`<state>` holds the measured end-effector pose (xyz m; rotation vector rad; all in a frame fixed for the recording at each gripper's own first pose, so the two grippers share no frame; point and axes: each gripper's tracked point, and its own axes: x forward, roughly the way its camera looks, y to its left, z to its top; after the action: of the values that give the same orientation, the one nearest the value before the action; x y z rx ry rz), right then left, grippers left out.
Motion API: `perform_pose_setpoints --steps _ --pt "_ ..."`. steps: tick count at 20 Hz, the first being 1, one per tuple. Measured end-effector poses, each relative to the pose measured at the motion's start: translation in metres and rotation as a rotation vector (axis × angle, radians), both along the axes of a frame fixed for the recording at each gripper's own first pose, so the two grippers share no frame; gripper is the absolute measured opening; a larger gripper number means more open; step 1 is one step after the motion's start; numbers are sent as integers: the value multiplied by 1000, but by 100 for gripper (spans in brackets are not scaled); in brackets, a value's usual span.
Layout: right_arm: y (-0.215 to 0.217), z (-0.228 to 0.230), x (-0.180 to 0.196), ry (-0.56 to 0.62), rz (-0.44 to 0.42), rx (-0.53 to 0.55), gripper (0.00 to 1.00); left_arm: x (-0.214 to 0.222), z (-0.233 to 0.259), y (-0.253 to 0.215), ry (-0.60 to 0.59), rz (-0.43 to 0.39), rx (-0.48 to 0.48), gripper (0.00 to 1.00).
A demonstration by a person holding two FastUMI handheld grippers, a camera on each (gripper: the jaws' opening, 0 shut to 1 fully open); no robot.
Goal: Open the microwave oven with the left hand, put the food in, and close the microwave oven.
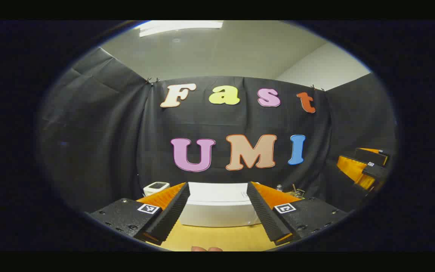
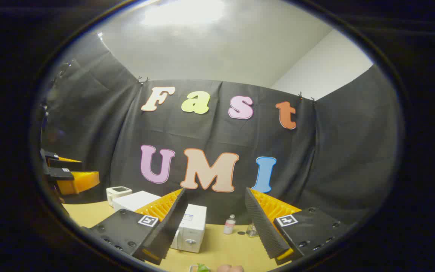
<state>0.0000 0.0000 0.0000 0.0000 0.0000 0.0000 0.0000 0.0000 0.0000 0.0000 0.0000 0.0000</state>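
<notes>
Left gripper view: we see the left gripper (image 1: 217, 211) with its two fingers spread wide and nothing held between them. Straight ahead in the gap sits the white microwave oven (image 1: 219, 211) on the wooden table (image 1: 217, 238), its door closed as far as we can tell from this angle. We note a small white device with a dark screen (image 1: 156, 187) to the left behind the oven, and some small items, too small to identify, to the right of it. At the far right edge we see the other gripper (image 1: 364, 170), held up and well apart from the oven. At the bottom edge a pinkish object (image 1: 207, 249) just shows; we cannot tell what it is. Right gripper view: the right gripper (image 2: 215, 223) is likewise wide open and empty. We see the microwave oven (image 2: 191, 228) from its right end, partly behind the left finger, with a small bottle (image 2: 229, 224) standing on the table (image 2: 221, 251) near it. At the bottom edge lies the food (image 2: 217, 268), something green beside something pinkish, just below the fingers and not touched by them. The left gripper (image 2: 66, 175) shows at the far left.
</notes>
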Motion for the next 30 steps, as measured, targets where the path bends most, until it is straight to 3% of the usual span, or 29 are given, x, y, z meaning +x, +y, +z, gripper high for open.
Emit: perform_pose_setpoints --steps 5,30 --pt "-6 -9 13 -4 34 3 97 3 -5 6 14 46 18 95" --pt "-27 -33 33 13 72 34 96 7 -21 -10 50 75 59 93"
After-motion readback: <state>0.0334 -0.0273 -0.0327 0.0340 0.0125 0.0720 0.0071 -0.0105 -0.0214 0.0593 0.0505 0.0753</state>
